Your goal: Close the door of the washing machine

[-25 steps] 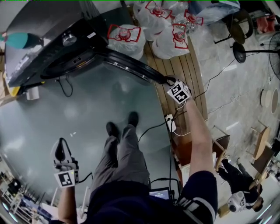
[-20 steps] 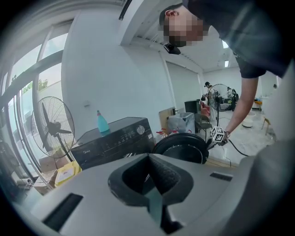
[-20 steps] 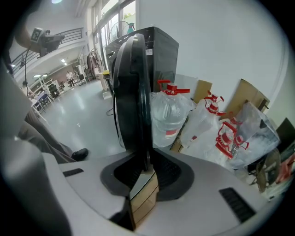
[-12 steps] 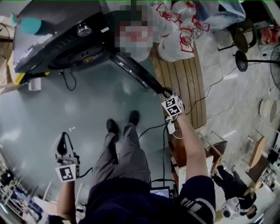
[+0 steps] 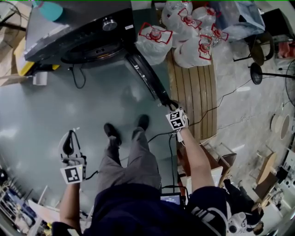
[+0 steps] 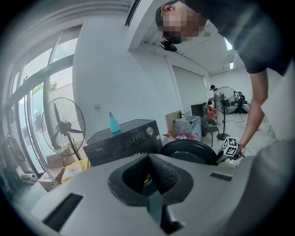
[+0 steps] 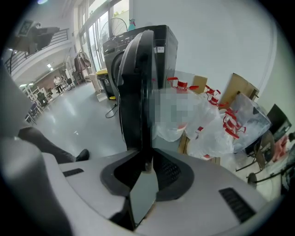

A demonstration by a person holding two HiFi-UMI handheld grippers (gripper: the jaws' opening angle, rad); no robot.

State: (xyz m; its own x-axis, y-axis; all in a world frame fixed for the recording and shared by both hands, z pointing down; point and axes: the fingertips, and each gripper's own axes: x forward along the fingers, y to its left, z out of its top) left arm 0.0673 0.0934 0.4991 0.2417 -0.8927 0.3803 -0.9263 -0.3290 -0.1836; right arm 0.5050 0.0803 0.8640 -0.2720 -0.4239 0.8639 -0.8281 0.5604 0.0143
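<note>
The black washing machine (image 5: 78, 27) stands at the top of the head view with its round door (image 5: 146, 76) swung out from the drum opening. My right gripper (image 5: 168, 103) is shut on the door's free rim. In the right gripper view the door (image 7: 138, 92) stands edge-on, and its rim runs down between the pads of the right gripper (image 7: 146, 159). My left gripper (image 5: 69, 138) hangs low at the left, far from the machine, shut and holding nothing. The left gripper view shows the machine (image 6: 122, 140) and the door (image 6: 189, 150) beyond the left gripper (image 6: 150, 173).
White bags with red print (image 5: 184, 32) lie on a wooden pallet (image 5: 193, 92) right of the door. A power strip with cables (image 5: 179, 136) lies under my right arm. The person's feet (image 5: 124, 126) stand before the machine. A blue bottle (image 5: 50, 10) sits on top of it.
My right gripper has moved left and nearer the feet with the door rim in it, and the door has swung round its hinge. The left gripper has drifted a little.
</note>
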